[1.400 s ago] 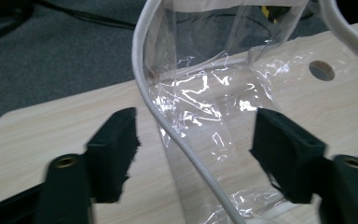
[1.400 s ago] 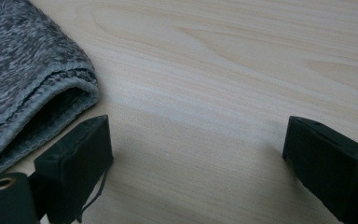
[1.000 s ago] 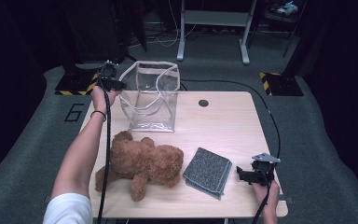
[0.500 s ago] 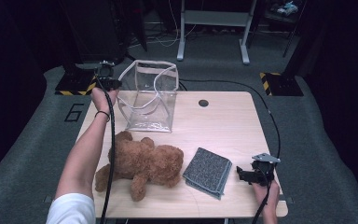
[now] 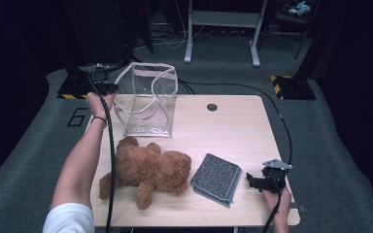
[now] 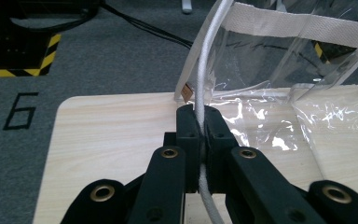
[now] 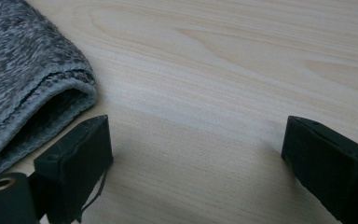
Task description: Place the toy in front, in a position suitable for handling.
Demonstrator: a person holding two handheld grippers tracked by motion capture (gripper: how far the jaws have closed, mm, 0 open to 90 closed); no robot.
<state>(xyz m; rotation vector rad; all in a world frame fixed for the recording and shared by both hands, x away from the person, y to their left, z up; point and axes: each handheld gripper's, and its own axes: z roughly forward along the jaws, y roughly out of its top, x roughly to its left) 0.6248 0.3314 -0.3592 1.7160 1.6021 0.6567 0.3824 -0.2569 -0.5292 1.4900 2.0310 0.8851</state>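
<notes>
A clear plastic bag with white trim stands at the table's far left. My left gripper is beside the bag's left edge, shut on its white cord handle, which runs up between the closed jaws. A brown teddy bear lies on its side at the near left. To its right lies a folded grey towel. My right gripper rests near the front right corner, open, with bare wood between its fingers and the towel's edge just to the left.
The wooden table has a round cable hole near its far edge. Black cables cross the grey carpet behind it, and a white stand stands farther back.
My left gripper has shifted slightly left with the cord handle, and the clear bag has slid left with it. The right gripper has stayed still.
</notes>
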